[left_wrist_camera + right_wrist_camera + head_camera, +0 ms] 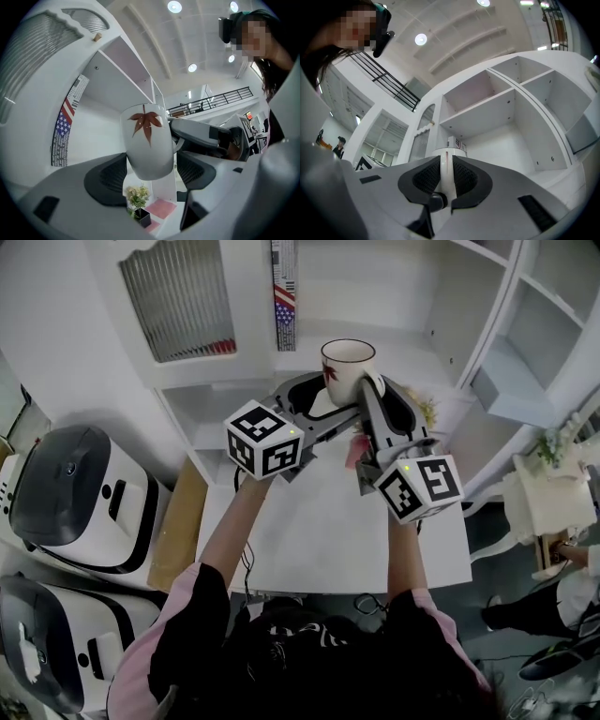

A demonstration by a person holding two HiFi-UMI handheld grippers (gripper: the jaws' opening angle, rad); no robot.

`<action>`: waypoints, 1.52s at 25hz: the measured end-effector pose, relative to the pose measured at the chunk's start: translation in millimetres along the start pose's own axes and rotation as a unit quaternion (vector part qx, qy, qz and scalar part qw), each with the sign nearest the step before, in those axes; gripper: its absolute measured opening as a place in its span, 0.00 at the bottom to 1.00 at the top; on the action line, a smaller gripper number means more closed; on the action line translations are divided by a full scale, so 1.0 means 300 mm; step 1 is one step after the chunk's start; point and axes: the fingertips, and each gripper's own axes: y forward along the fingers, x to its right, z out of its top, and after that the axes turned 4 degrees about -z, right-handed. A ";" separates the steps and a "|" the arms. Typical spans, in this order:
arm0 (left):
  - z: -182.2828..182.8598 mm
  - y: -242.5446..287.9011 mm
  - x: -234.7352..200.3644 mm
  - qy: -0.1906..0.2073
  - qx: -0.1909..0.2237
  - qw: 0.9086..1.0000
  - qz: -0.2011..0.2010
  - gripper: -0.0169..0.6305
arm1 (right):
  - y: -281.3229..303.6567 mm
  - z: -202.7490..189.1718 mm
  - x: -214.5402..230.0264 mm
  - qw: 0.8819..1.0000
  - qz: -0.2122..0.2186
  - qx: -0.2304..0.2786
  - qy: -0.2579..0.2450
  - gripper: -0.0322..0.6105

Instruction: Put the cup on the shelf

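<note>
A white cup (348, 367) with a red maple leaf on it is held up in front of the white shelf unit (403, 296). My right gripper (380, 392) is shut on the cup's handle (446, 178), which shows as a thin white strip pinched between the dark pads. My left gripper (323, 401) is open, its jaws spread wide on either side of the cup's base (147, 145). The left gripper view shows the leaf facing the camera. Bare shelf compartments (487, 112) lie ahead of the right gripper.
A white table (328, 531) lies below the grippers, with a small potted plant (136, 199) and a pink item (161, 208) on it. A flag-printed box (283, 296) stands on the shelf beside a ribbed door (178, 301). Two rice cookers (84, 493) sit at the left.
</note>
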 end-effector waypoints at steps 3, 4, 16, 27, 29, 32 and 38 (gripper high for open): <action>0.017 0.000 -0.053 -0.004 0.000 1.000 0.003 0.54 | 0.055 -0.002 0.014 1.000 -0.006 0.011 0.019 0.18; 0.020 -0.001 -0.065 -0.006 0.000 1.000 0.005 0.54 | 0.068 -0.004 0.016 1.000 -0.008 0.014 0.023 0.18; 0.004 -0.048 -0.159 -0.039 0.013 0.999 0.020 0.54 | 0.210 -0.039 0.052 0.999 -0.030 0.023 0.011 0.18; -0.111 -0.112 -0.153 -0.054 -0.008 0.998 0.026 0.53 | 0.340 -0.141 0.122 0.998 -0.057 -0.004 -0.015 0.18; -0.141 -0.127 -0.147 -0.058 -0.015 0.998 0.025 0.53 | 0.337 -0.150 0.125 0.998 -0.057 -0.005 -0.017 0.18; -0.190 -0.146 -0.144 -0.068 -0.027 0.997 0.027 0.53 | 0.324 -0.149 0.125 0.998 -0.057 -0.008 -0.024 0.18; -0.269 -0.202 -0.175 -0.101 -0.027 0.993 0.052 0.53 | 0.308 -0.163 0.109 0.997 -0.061 -0.024 -0.036 0.18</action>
